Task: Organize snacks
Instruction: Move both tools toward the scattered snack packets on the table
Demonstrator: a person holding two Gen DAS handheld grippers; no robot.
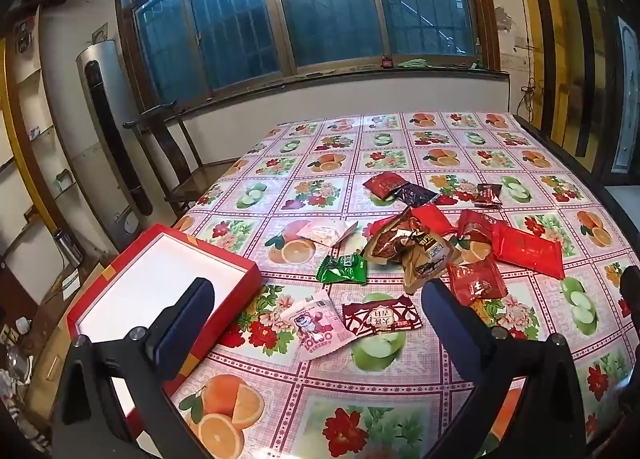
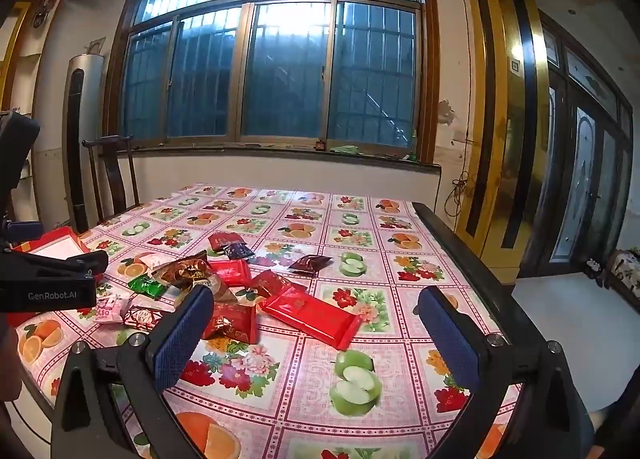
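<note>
So: table (image 1: 440, 139) w/ fruit-print cloth. Red box (image 1: 256, 273), white inside, at table's left edge near L gripper. Snack pile (image 1: 424, 243) mid-table, packets overlapping; long red pack (image 2: 312, 315) at pile's right, green packet (image 1: 342, 270) and pink packet (image 1: 316, 325) loose on box side. L gripper (image 1: 316, 319) fingers wide apart, holding nothing, above pink packet. R gripper (image 2: 316, 323) same, over red pack.
</note>
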